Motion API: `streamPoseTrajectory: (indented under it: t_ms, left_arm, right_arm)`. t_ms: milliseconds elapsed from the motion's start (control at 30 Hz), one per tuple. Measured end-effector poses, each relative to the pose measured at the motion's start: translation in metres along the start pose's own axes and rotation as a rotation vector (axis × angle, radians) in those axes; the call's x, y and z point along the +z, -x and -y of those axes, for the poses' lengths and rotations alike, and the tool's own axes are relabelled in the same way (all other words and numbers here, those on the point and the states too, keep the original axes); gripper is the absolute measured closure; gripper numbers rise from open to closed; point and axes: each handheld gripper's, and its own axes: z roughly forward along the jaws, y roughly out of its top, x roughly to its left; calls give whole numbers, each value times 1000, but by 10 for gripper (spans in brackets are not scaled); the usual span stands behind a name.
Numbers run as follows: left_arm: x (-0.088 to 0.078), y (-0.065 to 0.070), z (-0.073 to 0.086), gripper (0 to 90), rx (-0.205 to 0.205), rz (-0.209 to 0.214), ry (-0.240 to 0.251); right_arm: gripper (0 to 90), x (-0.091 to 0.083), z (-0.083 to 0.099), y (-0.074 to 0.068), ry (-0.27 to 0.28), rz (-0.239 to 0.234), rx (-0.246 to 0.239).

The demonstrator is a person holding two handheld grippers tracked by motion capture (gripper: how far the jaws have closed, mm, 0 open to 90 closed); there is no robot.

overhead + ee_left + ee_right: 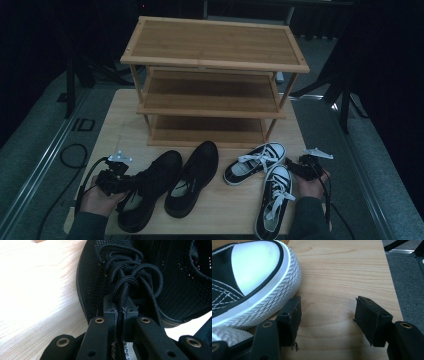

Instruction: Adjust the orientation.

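- The person's left hand (pixel 99 199) comes in from the bottom left edge of the high view, sleeve low over the near corner of the worktop (pixel 220 202), and holds the left gripper (pixel 131 184) roughly level, pointing toward the middle of the worktop.
- In the left gripper view its fingers (pixel 110 308) are pressed almost together, pinching the black laces (pixel 125 287) of the left black shoe (pixel 150 187); a lace strand runs down between the two pads.
- That shoe lies on the near left of the worktop, toe toward the wooden shoe rack (pixel 212 80), just beside the second black shoe (pixel 192 177).
- The right hand (pixel 312 185) rests at the near right edge of the worktop, forearm entering from the bottom, with the right gripper (pixel 295 167) pointing inward and slightly away from the person.
- The right gripper's fingers (pixel 372 320) stand wide apart with bare wood between them; nothing is gripped.
- One of its fingers sits just beside the ribbed white toe of a black-and-white sneaker (pixel 249 285); whether it touches the rubber I cannot tell.
- In the high view two such sneakers lie on the near right of the worktop, the nearer one (pixel 274 200) pointing away from the person, the other (pixel 255 162) angled in front of the rack's lowest shelf.
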Motion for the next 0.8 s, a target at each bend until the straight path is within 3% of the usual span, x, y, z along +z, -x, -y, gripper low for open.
streamPoseTrajectory:
  t_ms: [533, 800]
  left_arm:
    - [4, -8, -5, 854, -47, -14, 40]
    - [5, -14, -6, 854, -100, -14, 63]
  right_arm:
    - [378, 0, 0, 0, 0, 0, 1]
    - [379, 0, 0, 0, 1, 1, 3]
